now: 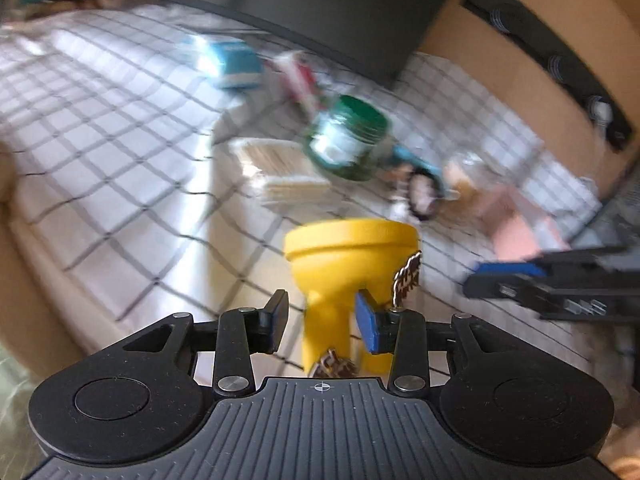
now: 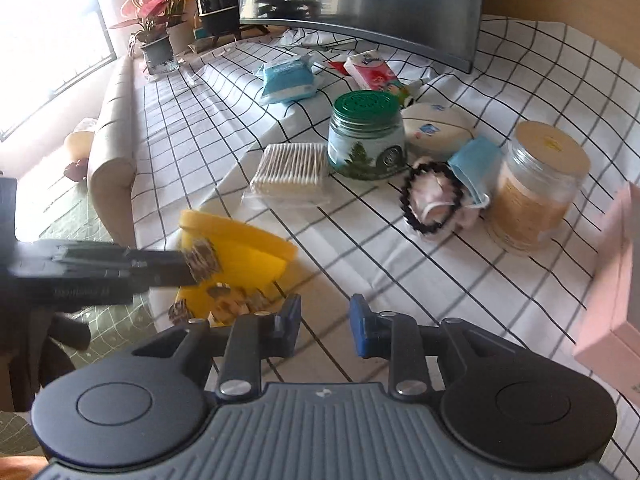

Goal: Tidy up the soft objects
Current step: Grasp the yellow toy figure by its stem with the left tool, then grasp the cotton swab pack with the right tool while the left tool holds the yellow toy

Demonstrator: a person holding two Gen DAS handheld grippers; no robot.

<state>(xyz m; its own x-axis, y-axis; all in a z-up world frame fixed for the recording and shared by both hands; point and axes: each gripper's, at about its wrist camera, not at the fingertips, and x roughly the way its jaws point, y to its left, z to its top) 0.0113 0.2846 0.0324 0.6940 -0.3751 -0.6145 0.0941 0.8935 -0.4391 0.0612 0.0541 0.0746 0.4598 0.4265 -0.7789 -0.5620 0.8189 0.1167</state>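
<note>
A yellow cup-shaped object [image 1: 352,256] with leopard-print patches sits between the fingers of my left gripper [image 1: 322,322], which is shut on its narrow stem. In the right wrist view the same yellow object [image 2: 248,246] hangs tilted over the table's near left edge, with the left gripper [image 2: 192,268] reaching in from the left. My right gripper [image 2: 325,326] hovers over the checked tablecloth [image 2: 400,280], open with a narrow gap and nothing in it. It also shows at the right of the left wrist view [image 1: 492,280]. A blue face mask [image 2: 476,164] and a black-trimmed scrunchie [image 2: 432,200] lie further back.
On the cloth are a cotton swab pack [image 2: 292,170], a green-lidded jar [image 2: 366,136], a blue wipes pack [image 2: 286,78], a tissue pack [image 2: 372,70], a white pouch [image 2: 436,124], a beige-lidded glass jar [image 2: 536,184] and a pink box [image 2: 616,276]. A monitor [image 2: 360,0] stands behind.
</note>
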